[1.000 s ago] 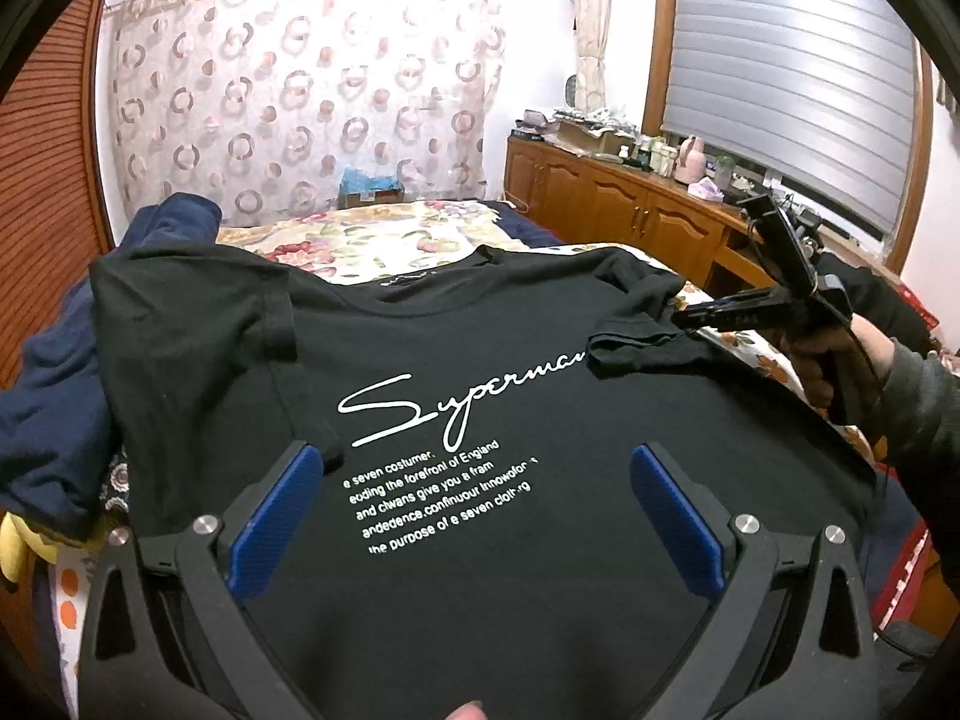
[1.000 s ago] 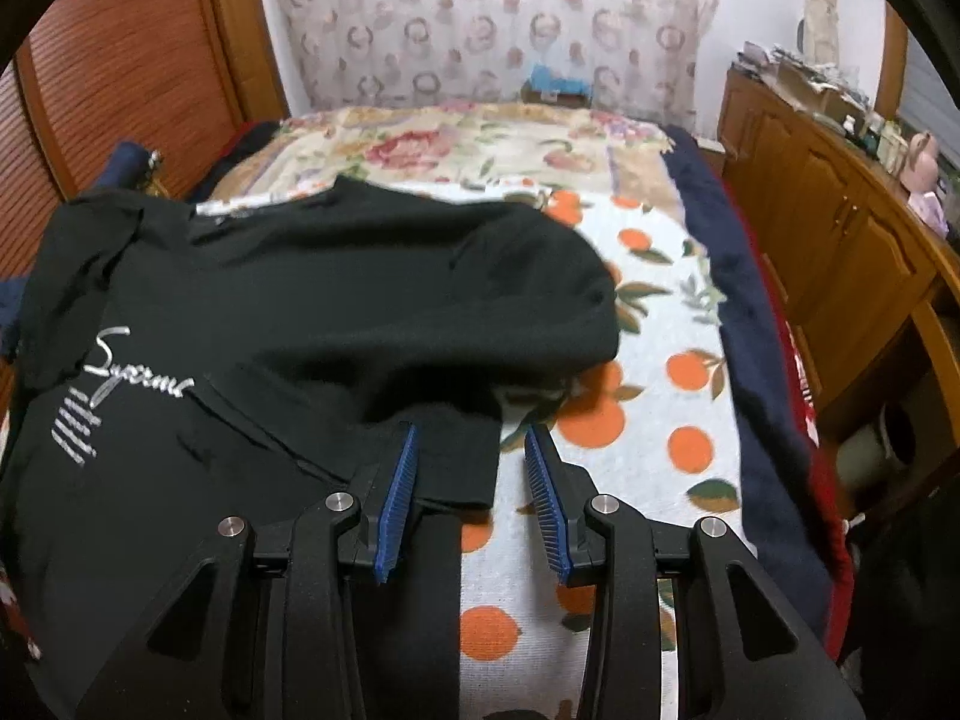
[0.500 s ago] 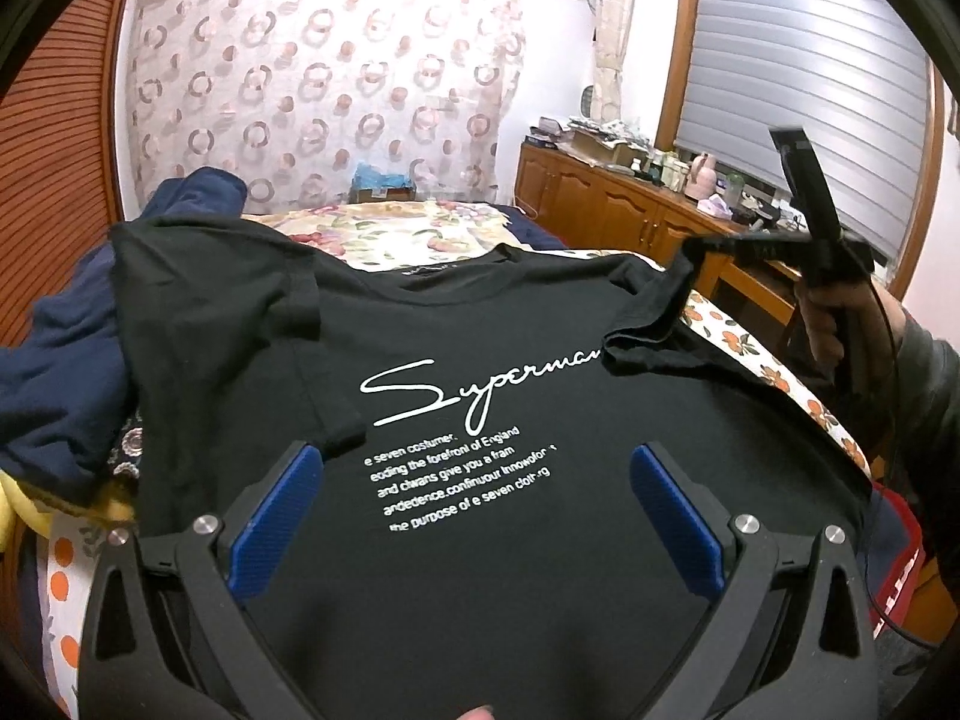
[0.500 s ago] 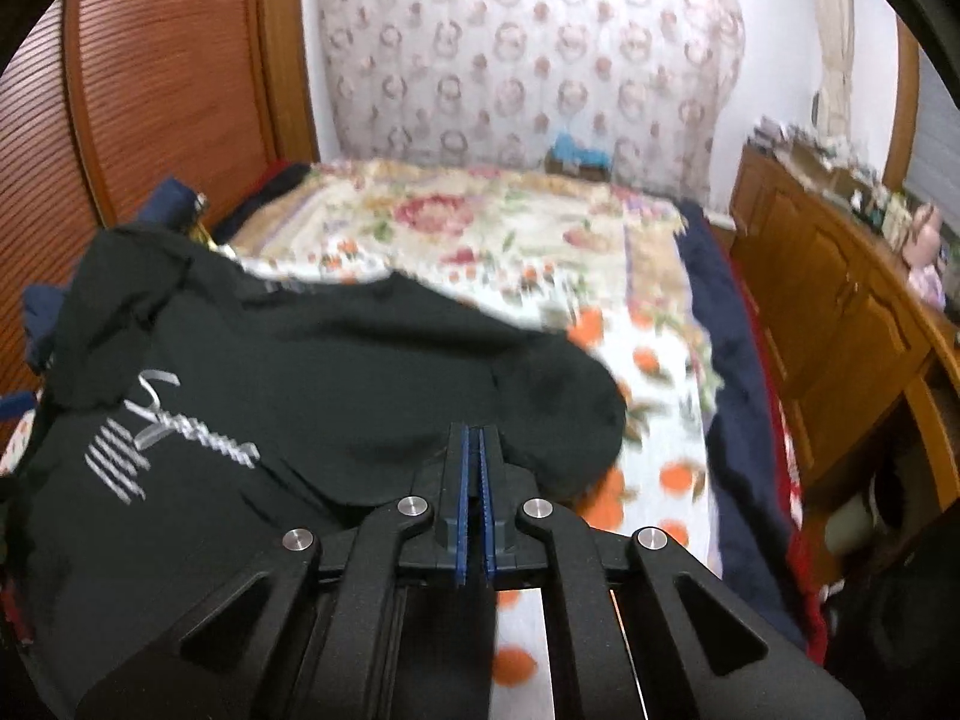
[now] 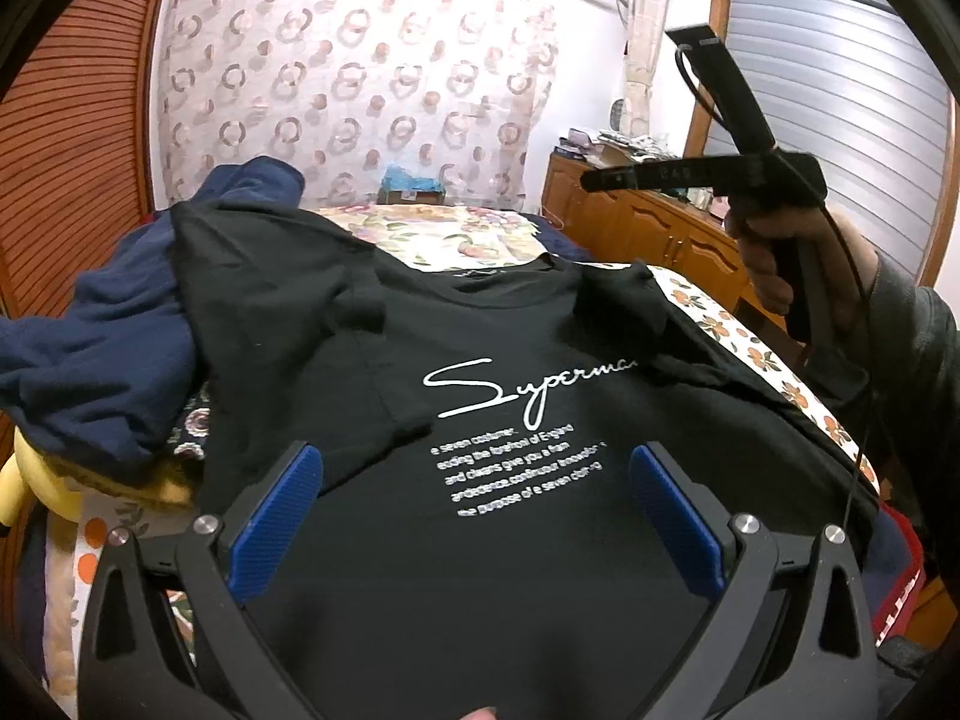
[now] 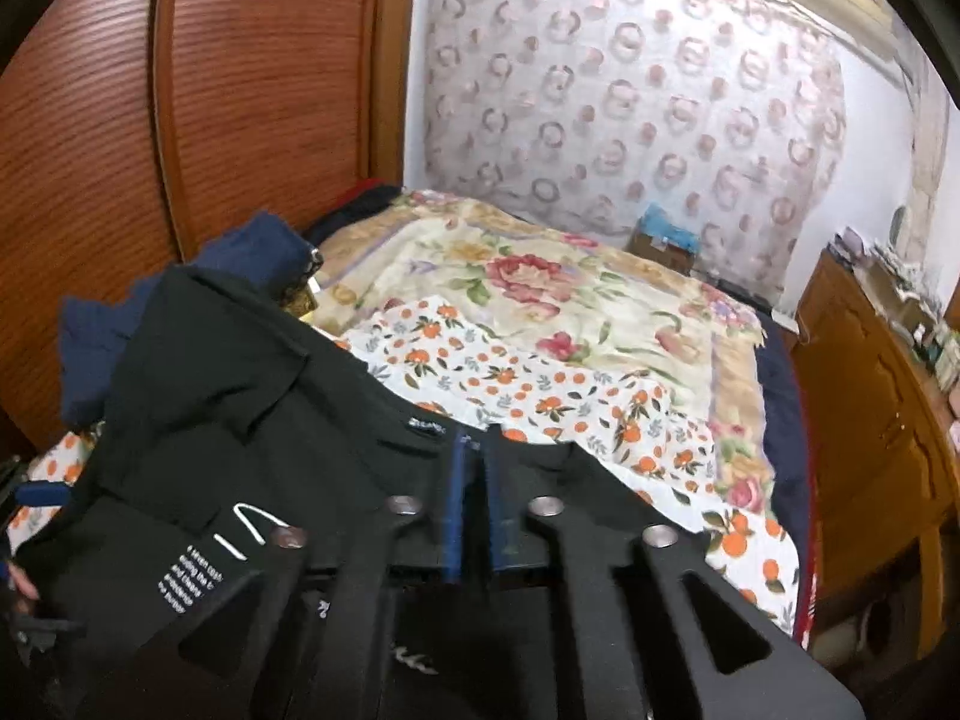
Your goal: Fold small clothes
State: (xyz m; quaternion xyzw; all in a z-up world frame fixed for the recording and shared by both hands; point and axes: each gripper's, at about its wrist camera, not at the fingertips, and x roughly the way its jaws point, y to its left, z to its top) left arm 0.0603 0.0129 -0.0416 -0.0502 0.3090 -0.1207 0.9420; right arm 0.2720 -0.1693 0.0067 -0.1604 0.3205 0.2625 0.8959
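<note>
A heap of navy clothes [image 5: 90, 354] lies to the left of the left gripper [image 5: 474, 510]. That gripper's blue pads stand wide apart, holding nothing. The black T-shirt [image 5: 492, 420] with white lettering lies spread on the bed just ahead of and beneath it. To the right, raised above the shirt, the right gripper [image 6: 474, 462] has just been opening, a narrow empty gap between its pads.

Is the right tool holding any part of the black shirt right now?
No: in the left wrist view the right tool is raised well above the black T-shirt with no cloth between its fingers.
</note>
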